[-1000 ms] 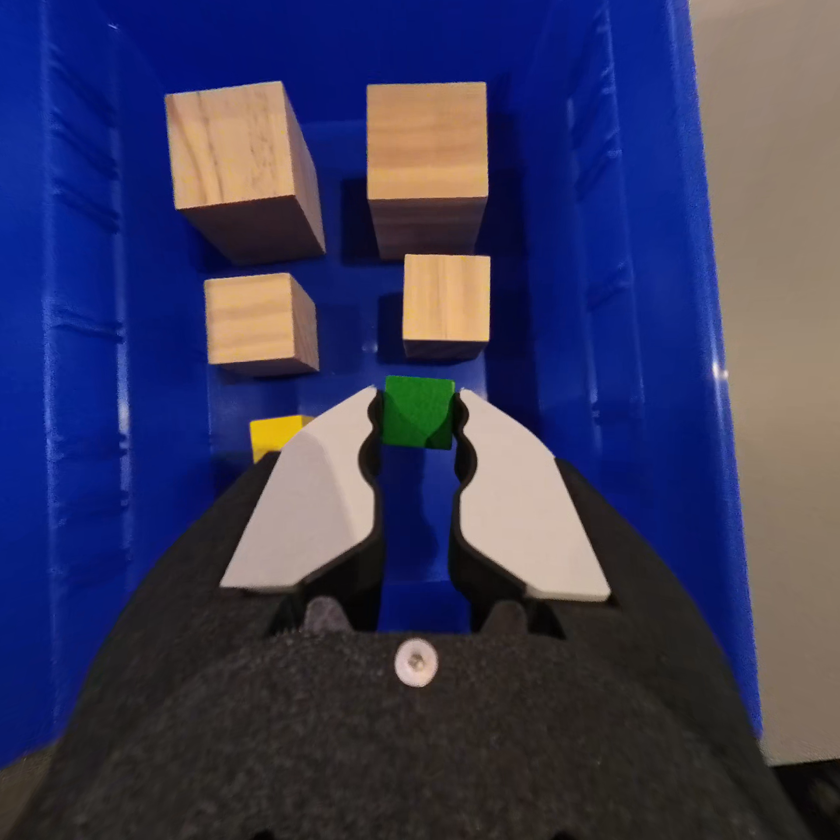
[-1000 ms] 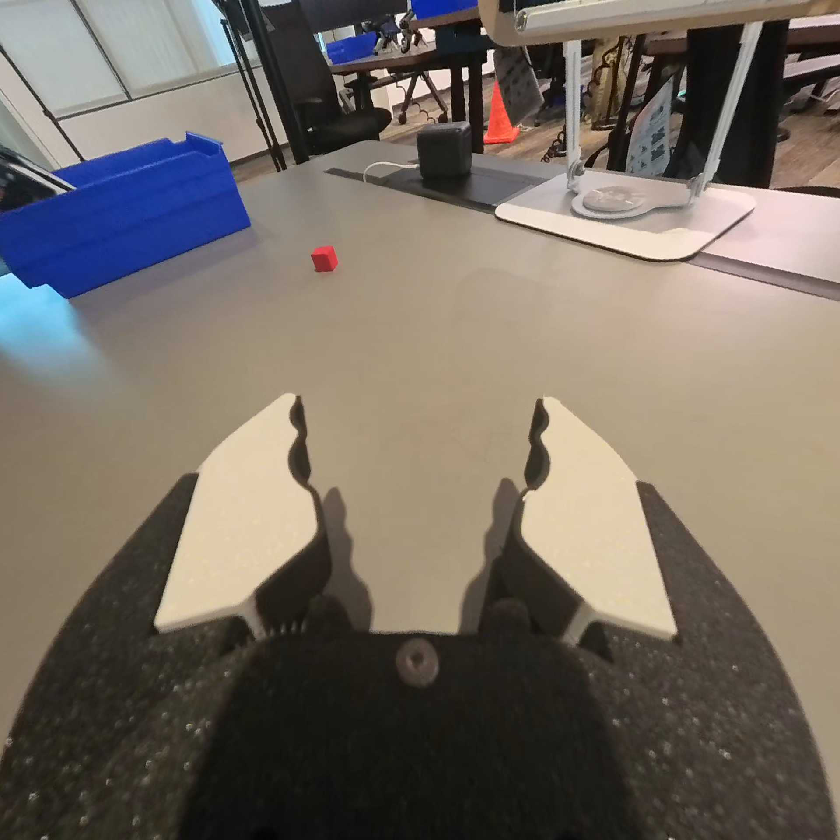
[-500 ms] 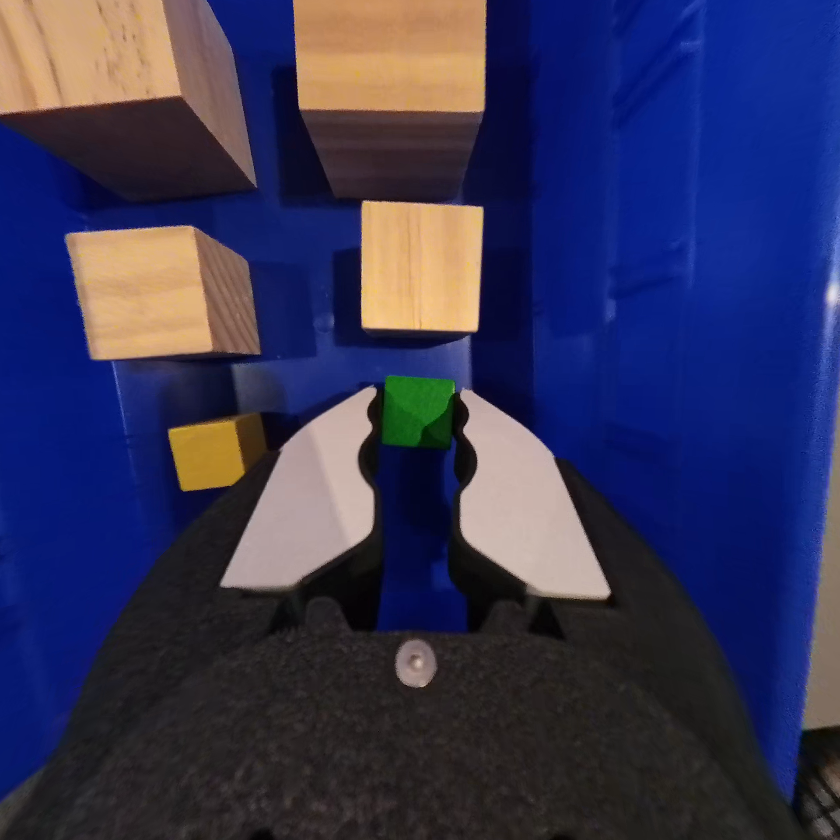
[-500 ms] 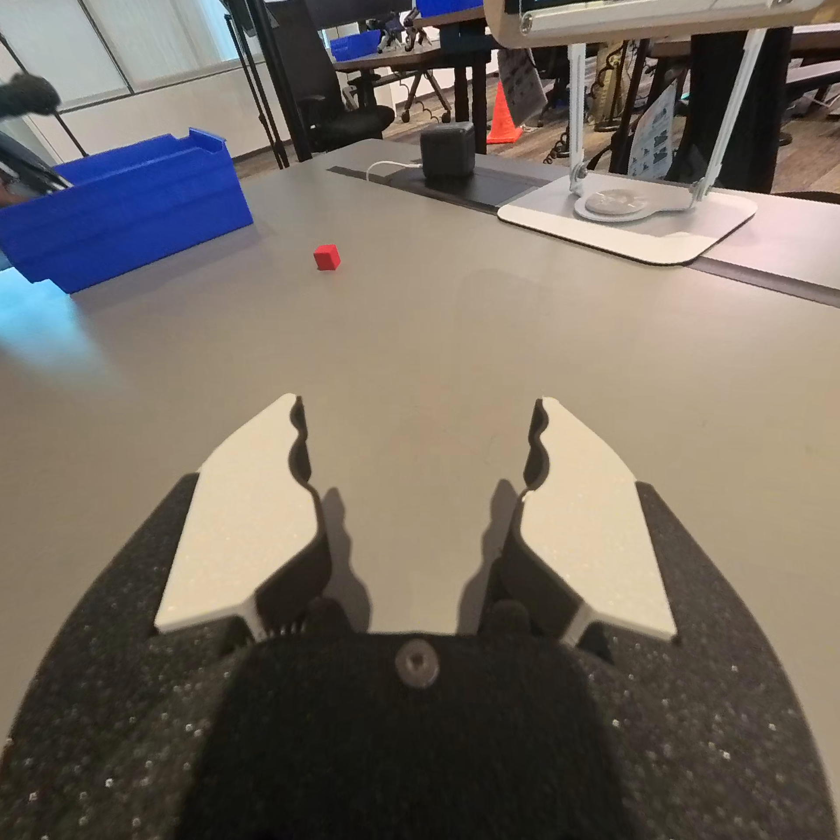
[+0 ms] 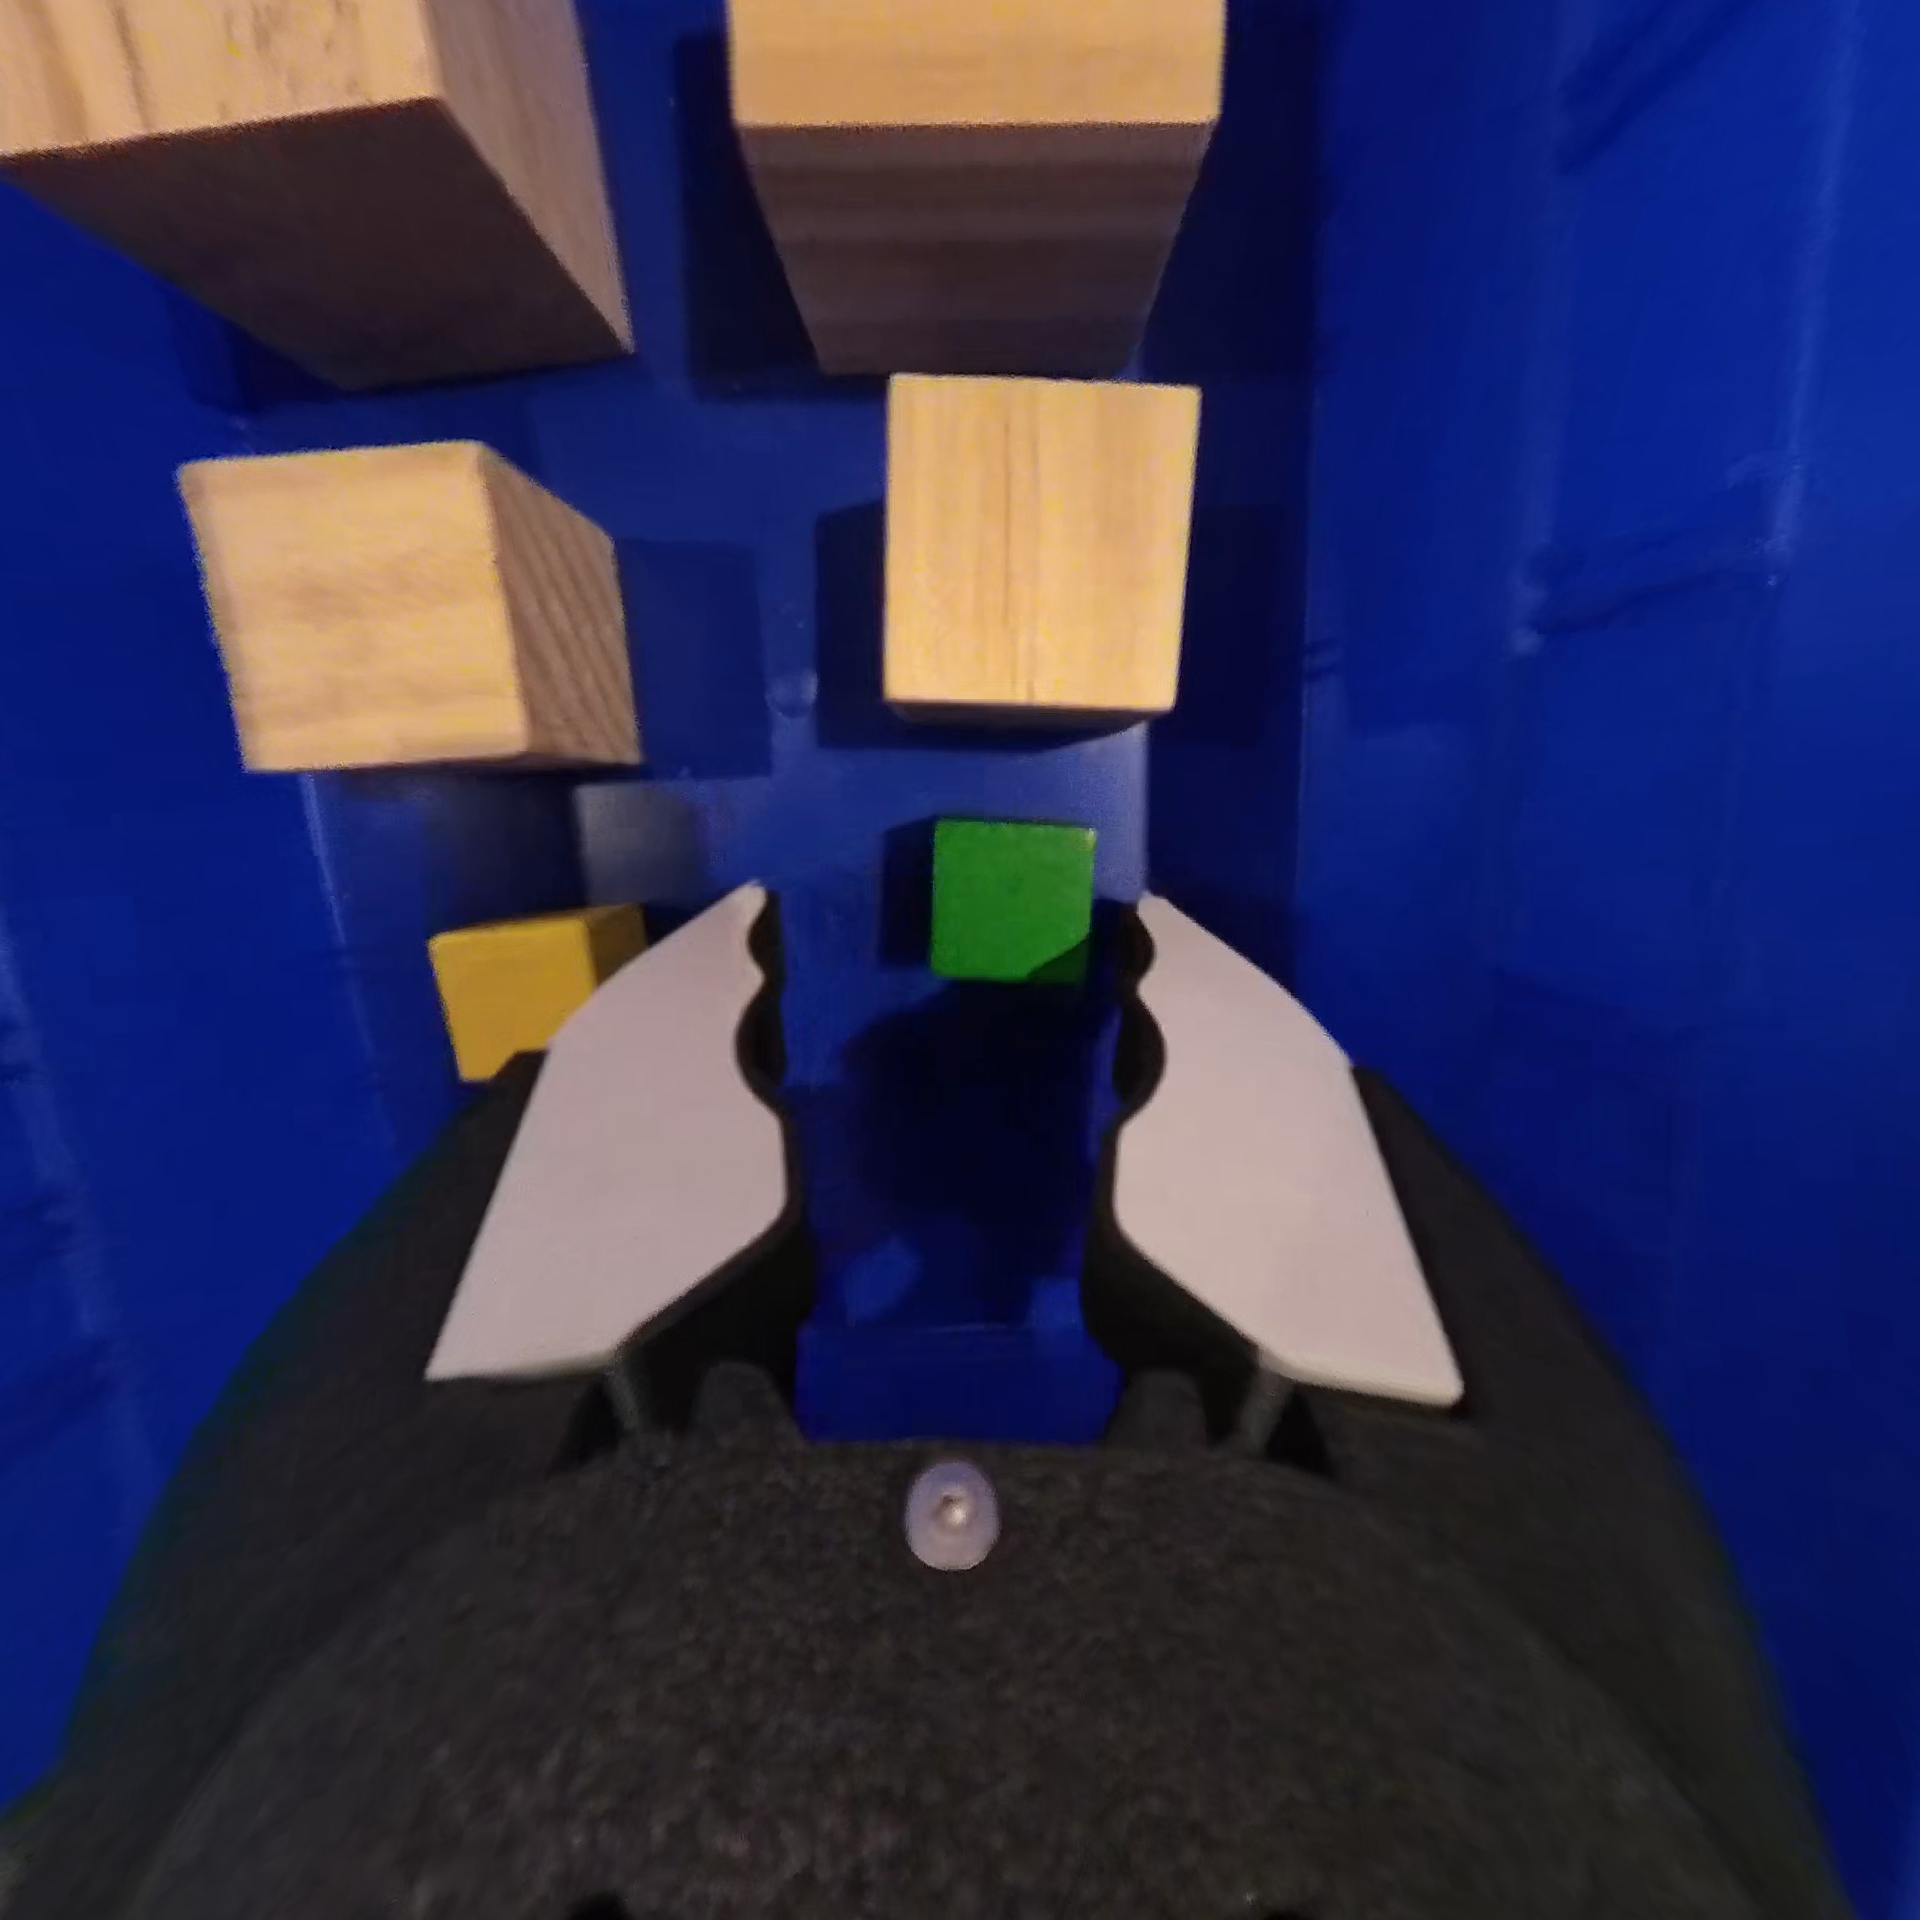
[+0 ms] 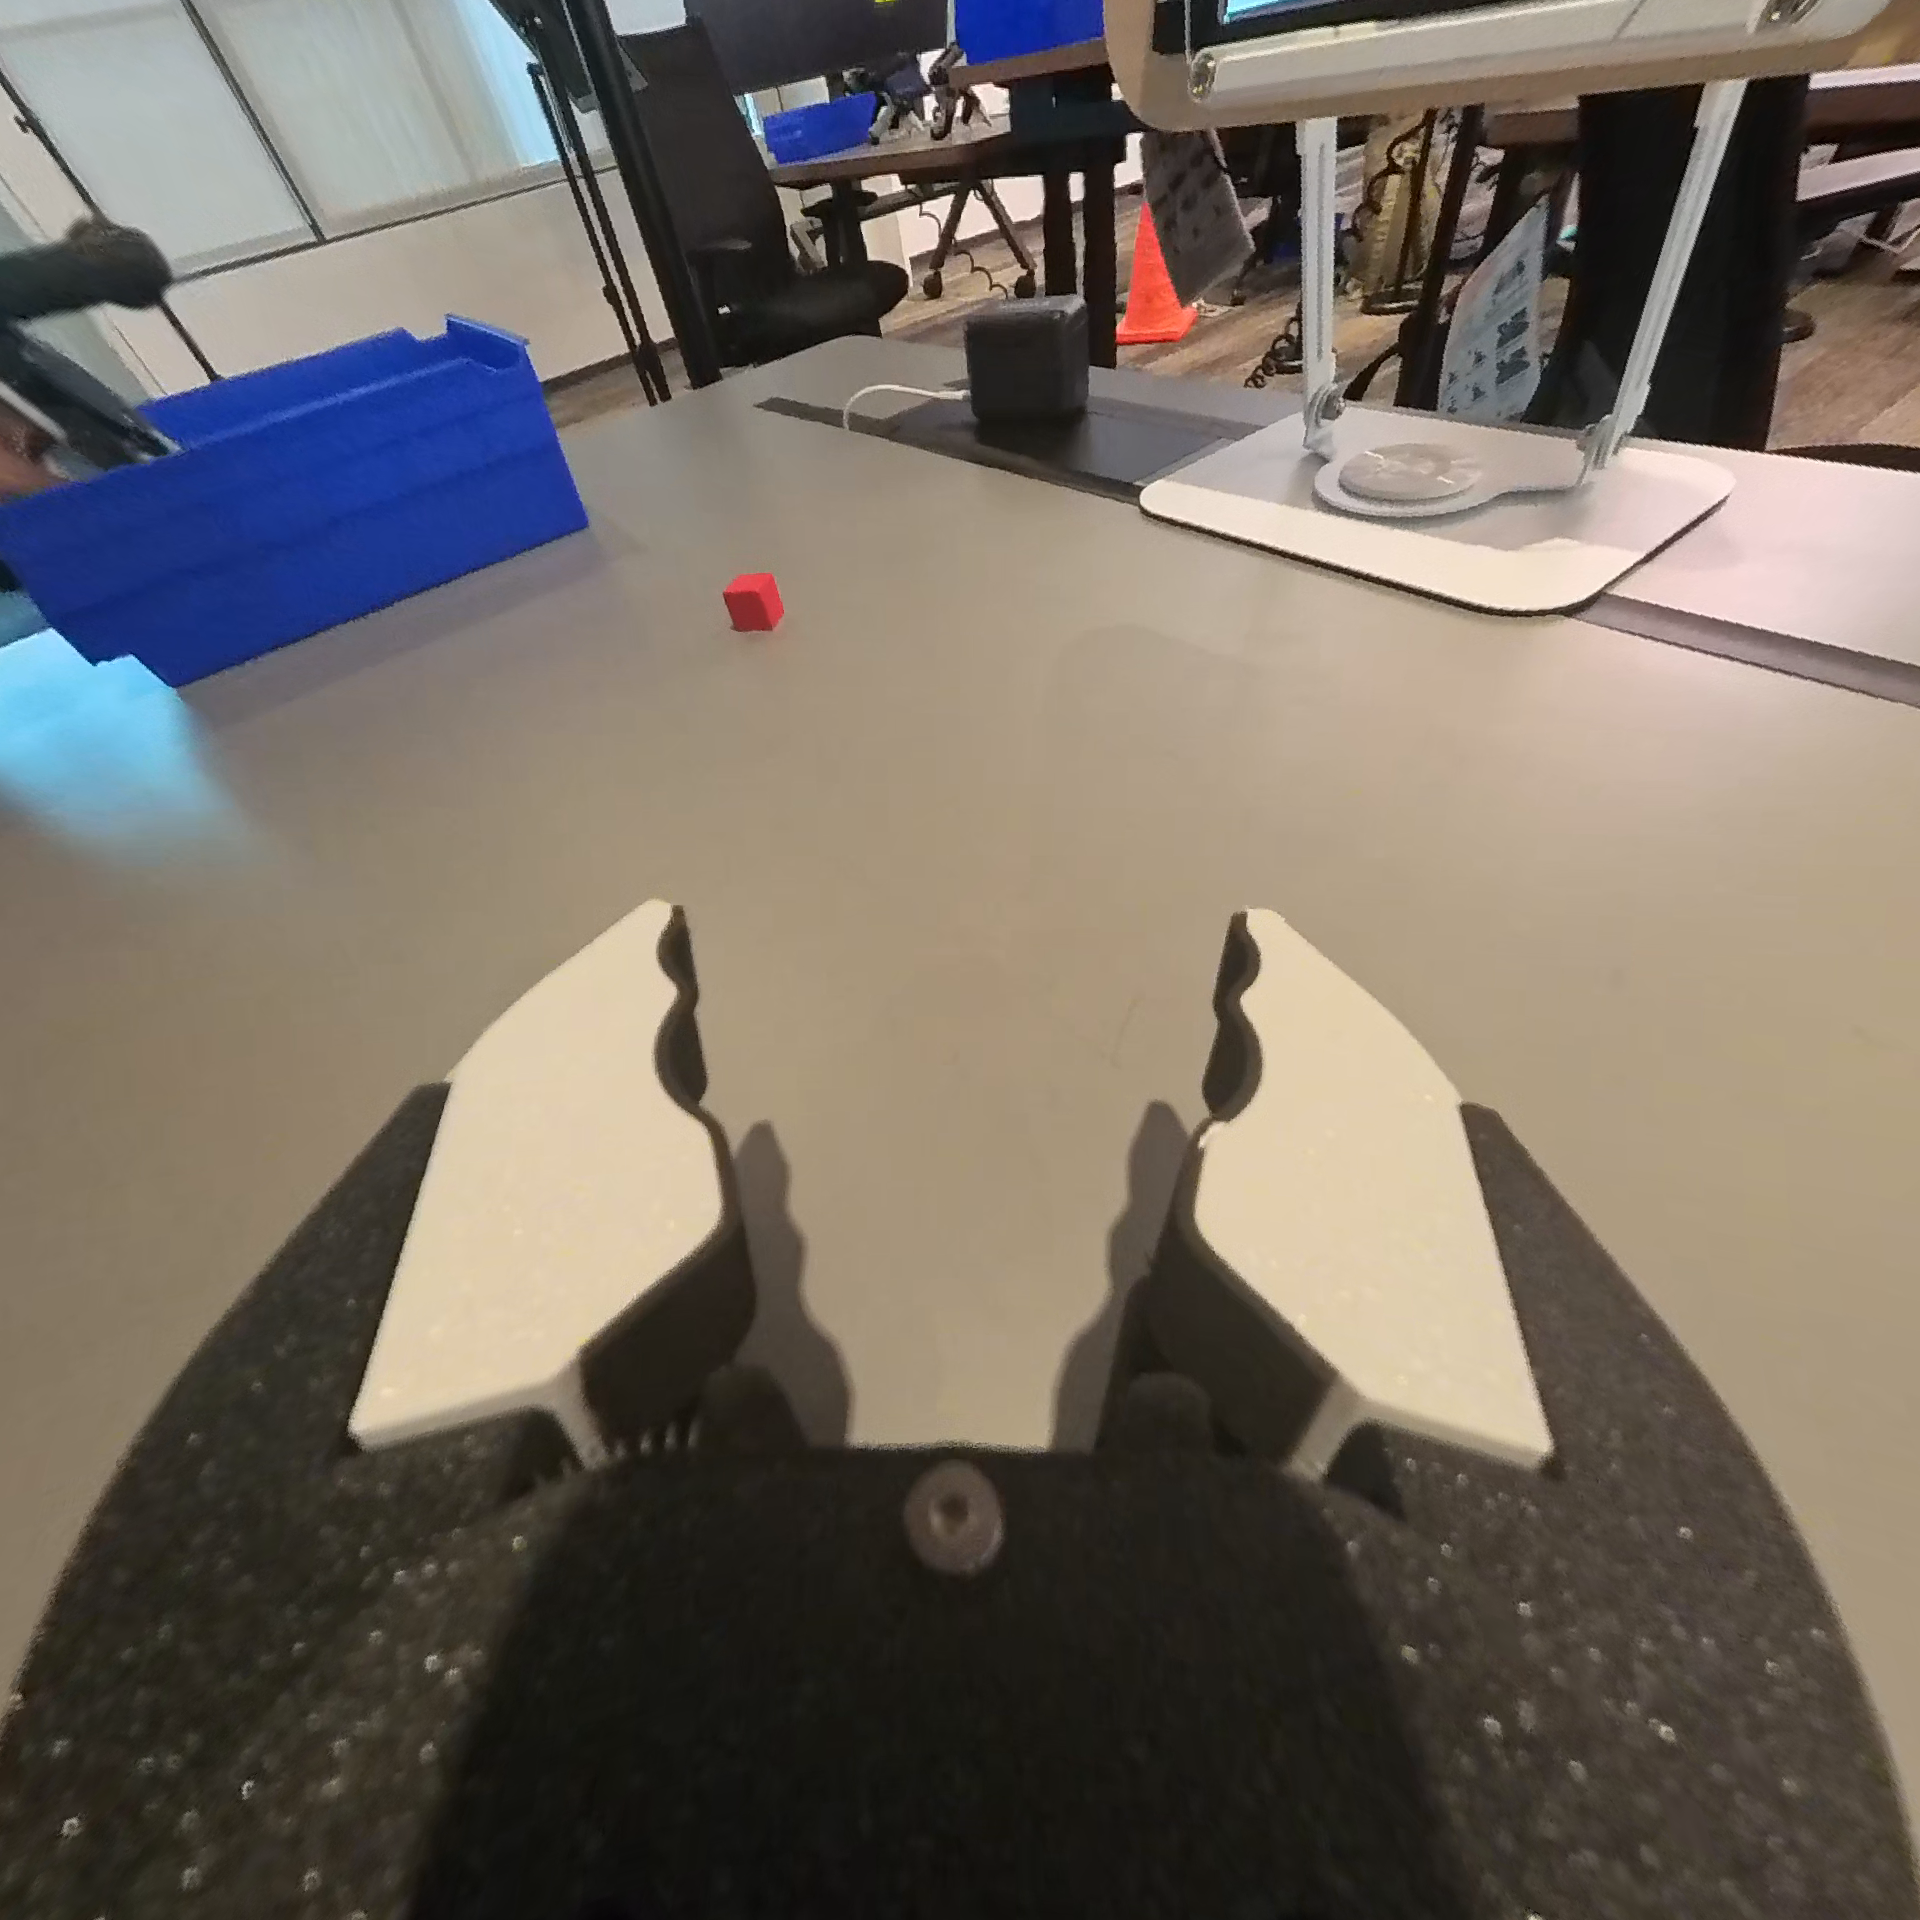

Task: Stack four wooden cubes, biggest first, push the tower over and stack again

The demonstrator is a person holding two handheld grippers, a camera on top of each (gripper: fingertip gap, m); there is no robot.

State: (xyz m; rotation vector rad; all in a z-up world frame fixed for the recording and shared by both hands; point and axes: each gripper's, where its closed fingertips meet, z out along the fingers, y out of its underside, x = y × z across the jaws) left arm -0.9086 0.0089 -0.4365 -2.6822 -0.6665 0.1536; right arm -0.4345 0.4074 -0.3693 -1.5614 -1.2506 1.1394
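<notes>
My left gripper (image 5: 951,920) is open inside the blue bin (image 5: 1558,727). A small green cube (image 5: 1008,899) rests on the bin floor just beyond the tips, nearer the right finger. A small yellow cube (image 5: 520,987) lies to its left. Two mid-size wooden cubes (image 5: 405,613) (image 5: 1039,540) sit farther in, and two large wooden cubes (image 5: 312,156) (image 5: 977,156) behind them. My right gripper (image 6: 956,925) is open and empty above the grey table (image 6: 1039,779). A small red cube (image 6: 753,603) lies on the table ahead.
The blue bin (image 6: 301,509) stands at the table's far left in the right wrist view, with the other gripper reaching into it. A white lamp base (image 6: 1434,509) and a black box (image 6: 1027,355) stand at the back. Chairs and desks lie beyond. Spacing between my two grippers at the tips: around 65 centimeters. My left tips are roughly 4 centimeters from the small yellow cube (image 5: 520,987).
My left gripper has opened and let go of the green cube, which now lies on the bin floor. The gripper went deeper into the bin. The right gripper has stayed open and almost still.
</notes>
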